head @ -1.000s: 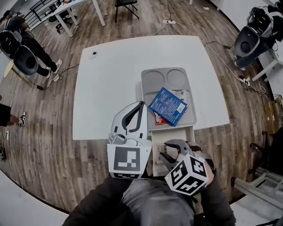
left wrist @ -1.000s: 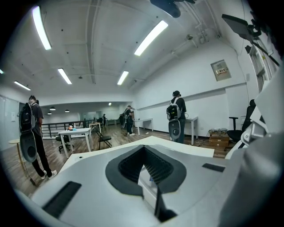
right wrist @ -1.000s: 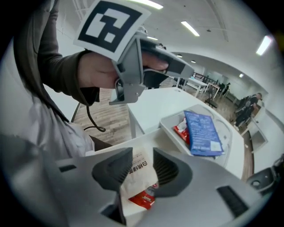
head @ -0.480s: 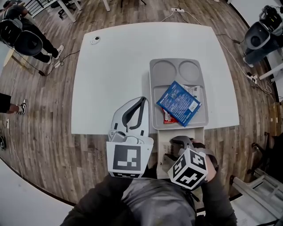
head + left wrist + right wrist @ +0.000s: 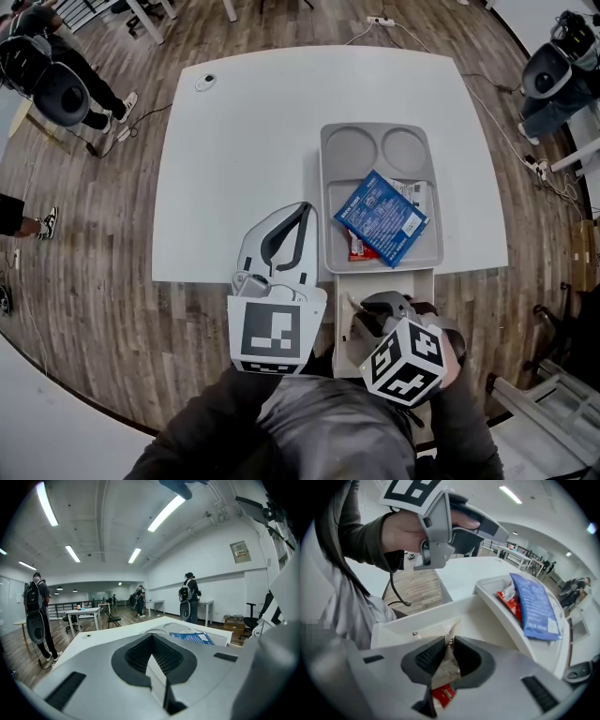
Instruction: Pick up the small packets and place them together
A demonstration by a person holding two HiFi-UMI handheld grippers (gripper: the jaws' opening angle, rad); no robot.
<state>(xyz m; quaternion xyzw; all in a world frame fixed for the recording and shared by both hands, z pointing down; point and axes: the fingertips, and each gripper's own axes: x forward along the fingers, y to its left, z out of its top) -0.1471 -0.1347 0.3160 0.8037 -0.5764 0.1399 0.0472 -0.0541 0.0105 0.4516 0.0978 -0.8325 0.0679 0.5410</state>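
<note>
My right gripper (image 5: pixel 449 640) points down into a white box (image 5: pixel 417 620) below the table's near edge. Its jaws have just been closing and are shut on a small crumpled white-and-red packet (image 5: pixel 446 666). In the head view that gripper (image 5: pixel 364 315) sits under its marker cube. A grey tray (image 5: pixel 375 150) on the table holds a blue packet (image 5: pixel 380 217), a red packet (image 5: pixel 356 248) and a white packet (image 5: pixel 413 194). My left gripper (image 5: pixel 302 210) hovers over the table's near edge, left of the tray, shut with nothing in it (image 5: pixel 151 637).
The white table (image 5: pixel 244 141) has a small round object (image 5: pixel 207 82) at its far left corner. The white box (image 5: pixel 424 281) hangs against the near edge under the tray. People with backpacks stand at the left (image 5: pixel 47 75), and equipment sits at the right (image 5: pixel 553 70).
Both grippers have sunk a little. The right gripper dipped into the white box and its jaws came together on the small packet. The left gripper stayed shut.
</note>
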